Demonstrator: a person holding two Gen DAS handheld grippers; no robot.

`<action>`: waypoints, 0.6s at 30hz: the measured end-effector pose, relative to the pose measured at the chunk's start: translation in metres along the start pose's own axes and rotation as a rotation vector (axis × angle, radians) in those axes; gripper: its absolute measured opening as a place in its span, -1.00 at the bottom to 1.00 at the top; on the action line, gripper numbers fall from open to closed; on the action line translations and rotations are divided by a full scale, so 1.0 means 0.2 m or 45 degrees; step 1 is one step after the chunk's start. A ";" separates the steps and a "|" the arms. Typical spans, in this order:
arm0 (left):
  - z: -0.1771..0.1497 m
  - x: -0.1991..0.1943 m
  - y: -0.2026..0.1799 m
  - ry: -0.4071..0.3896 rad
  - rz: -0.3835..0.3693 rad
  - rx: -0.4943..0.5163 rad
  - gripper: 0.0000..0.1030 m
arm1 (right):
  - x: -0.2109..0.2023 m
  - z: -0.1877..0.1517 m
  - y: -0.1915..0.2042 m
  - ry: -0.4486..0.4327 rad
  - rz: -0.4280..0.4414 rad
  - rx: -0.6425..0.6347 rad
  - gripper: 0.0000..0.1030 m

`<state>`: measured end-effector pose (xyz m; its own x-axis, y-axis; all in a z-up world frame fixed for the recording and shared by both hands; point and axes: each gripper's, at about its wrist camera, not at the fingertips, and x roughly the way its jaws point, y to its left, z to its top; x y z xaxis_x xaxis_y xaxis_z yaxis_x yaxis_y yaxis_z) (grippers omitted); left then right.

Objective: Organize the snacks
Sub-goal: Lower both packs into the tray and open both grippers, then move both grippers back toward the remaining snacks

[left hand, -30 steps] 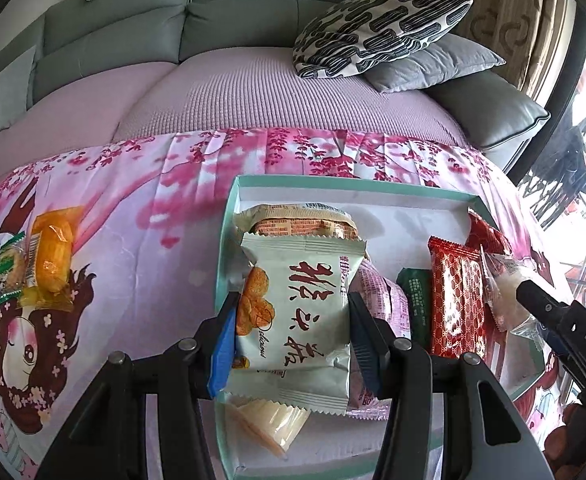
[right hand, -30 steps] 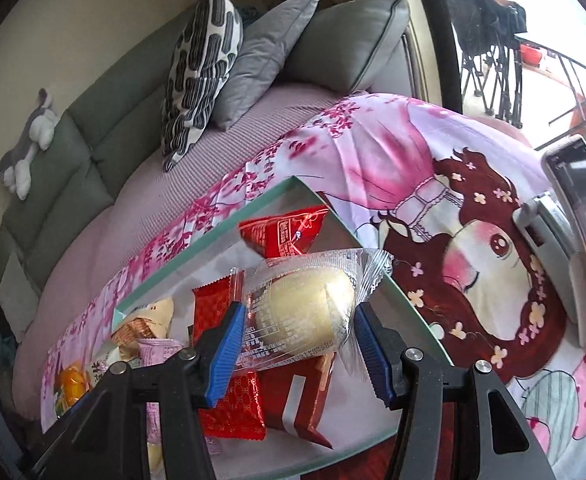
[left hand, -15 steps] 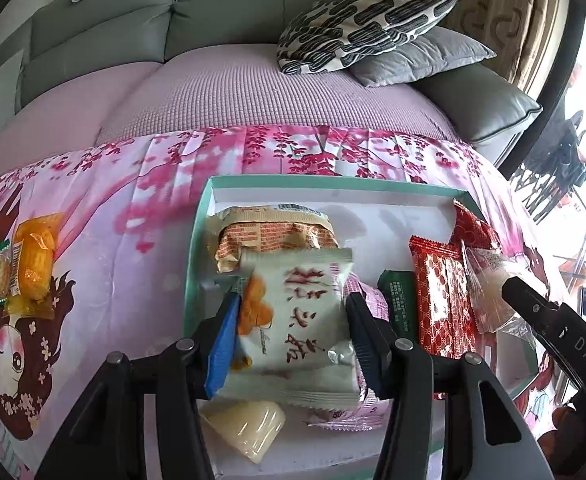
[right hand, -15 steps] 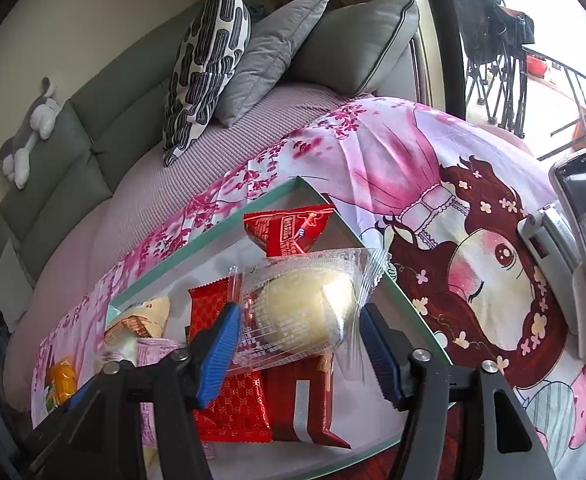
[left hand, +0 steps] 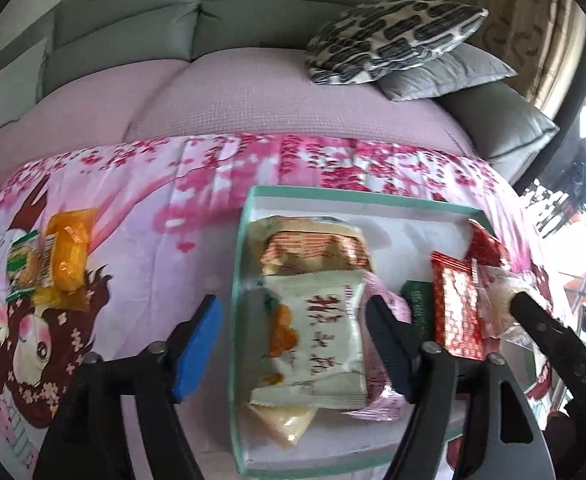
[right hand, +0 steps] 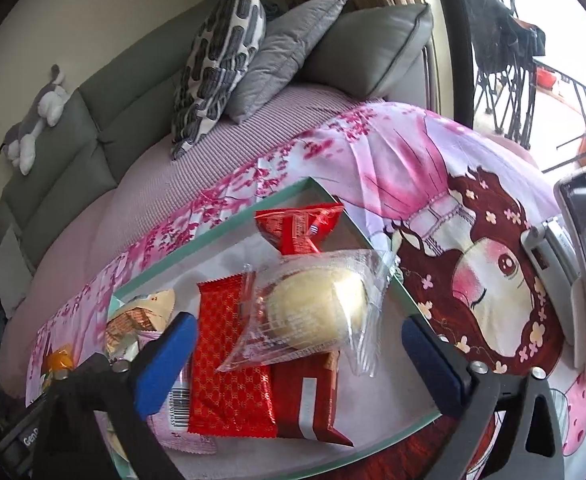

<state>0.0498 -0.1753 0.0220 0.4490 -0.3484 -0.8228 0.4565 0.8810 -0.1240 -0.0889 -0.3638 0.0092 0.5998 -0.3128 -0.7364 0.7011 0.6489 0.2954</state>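
from the left wrist camera, the left gripper (left hand: 293, 340) hangs with its jaws spread wide and nothing between the pads, one blue pad outside the box's left wall and the dark one over the snacks inside. the white snack pack (left hand: 317, 340) lies loose in the teal-rimmed box (left hand: 235, 308), along its left wall, resting on a beige-and-orange pack (left hand: 313, 244) and a pink one (left hand: 381, 396). a green pack (left hand: 417, 312) and a red patterned pack (left hand: 457, 312) lie toward the right wall. two orange snacks (left hand: 59, 258) sit outside the box, on the pink cartoon cloth (left hand: 133, 220) near its left edge.

from the right wrist camera, the right gripper (right hand: 297, 354) is also wide open, gripping nothing. the clear-wrapped bun (right hand: 313, 308) lies free in the box (right hand: 229, 232) by its right wall, on top of the red patterned pack (right hand: 229, 360) and a plain red pack (right hand: 309, 400). another red pack (right hand: 297, 224) sits in the far right corner. a phone on a stand (right hand: 585, 268) is at the cloth's right edge.
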 end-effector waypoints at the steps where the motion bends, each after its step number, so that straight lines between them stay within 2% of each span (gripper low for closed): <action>1: 0.00 0.01 0.02 0.005 0.021 -0.016 0.66 | 0.00 0.00 0.01 -0.003 0.002 -0.007 1.00; 5: -0.01 0.03 0.08 0.017 0.114 -0.051 0.70 | 0.00 0.00 0.04 -0.014 -0.003 -0.046 1.00; 7: -0.01 0.04 0.12 0.016 0.174 -0.078 0.81 | -0.01 0.00 0.06 -0.029 -0.012 -0.075 1.00; 9: -0.01 0.05 0.16 0.013 0.216 -0.115 0.83 | -0.02 0.00 0.09 -0.043 -0.017 -0.105 1.00; 14: -0.02 0.04 0.25 -0.010 0.303 -0.173 0.84 | -0.03 -0.01 0.15 -0.054 -0.013 -0.162 1.00; 18: -0.03 0.03 0.30 -0.021 0.338 -0.210 0.94 | -0.04 -0.02 0.19 -0.055 -0.017 -0.197 1.00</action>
<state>0.0754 -0.1222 0.0074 0.5487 -0.1034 -0.8296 0.1917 0.9814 0.0044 -0.0684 -0.3351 0.0232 0.6094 -0.3494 -0.7118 0.6432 0.7427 0.1861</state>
